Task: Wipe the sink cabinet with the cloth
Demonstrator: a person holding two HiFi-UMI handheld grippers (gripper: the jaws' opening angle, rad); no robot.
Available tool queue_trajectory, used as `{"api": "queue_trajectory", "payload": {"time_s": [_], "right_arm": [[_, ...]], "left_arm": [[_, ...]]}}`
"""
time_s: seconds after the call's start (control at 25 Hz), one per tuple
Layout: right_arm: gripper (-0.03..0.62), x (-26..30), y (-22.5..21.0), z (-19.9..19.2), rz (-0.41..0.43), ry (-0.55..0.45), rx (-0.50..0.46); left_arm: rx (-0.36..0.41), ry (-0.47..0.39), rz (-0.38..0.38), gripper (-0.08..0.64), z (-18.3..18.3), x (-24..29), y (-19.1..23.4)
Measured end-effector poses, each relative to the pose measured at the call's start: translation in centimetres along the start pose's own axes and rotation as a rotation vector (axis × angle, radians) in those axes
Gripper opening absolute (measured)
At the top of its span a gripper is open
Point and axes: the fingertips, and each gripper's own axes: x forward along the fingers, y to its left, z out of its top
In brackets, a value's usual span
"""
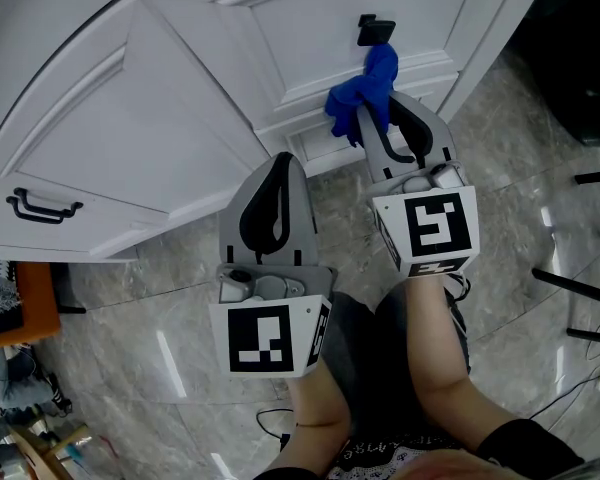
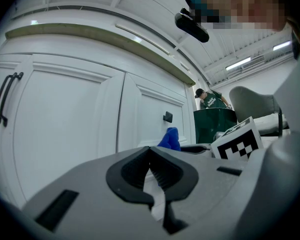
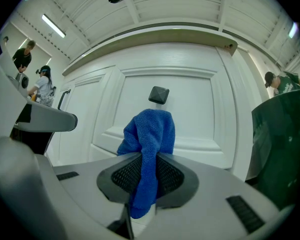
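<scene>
1. The right gripper (image 3: 149,160) is clamped on the cloth (image 3: 149,134). A blue fold is pinched between its pads, with a tail hanging back below them and the bulk bunched out past the tips.
2. The left gripper (image 2: 151,153) has its jaws closed together with nothing in them. It sits beside the right one and further back from the cabinet.
3. Straight ahead of the right tips is the door (image 3: 190,101). The cloth leads, just under the knob (image 3: 158,94). I cannot tell whether it touches the panel.
4. The cloth lies along the jaws' line, between tool and door, so the right hand is the nearer one. A short push forward should seat the cloth for sweeping, and the knob above could snag it.
5. Far off to the left gripper's left, a handle (image 2: 4,96) marks another door.
</scene>
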Motion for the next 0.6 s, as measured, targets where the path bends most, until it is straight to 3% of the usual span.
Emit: {"api": "queue_trajectory", "payload": {"time_s": [0.6], "right_arm": [[0.080,-0.04,-0.63,-0.11,-0.018,0.005,-0.008]], "left_arm": [[-0.008,0.001,0.015,0.005,-0.02,-0.16,0.52]]}}
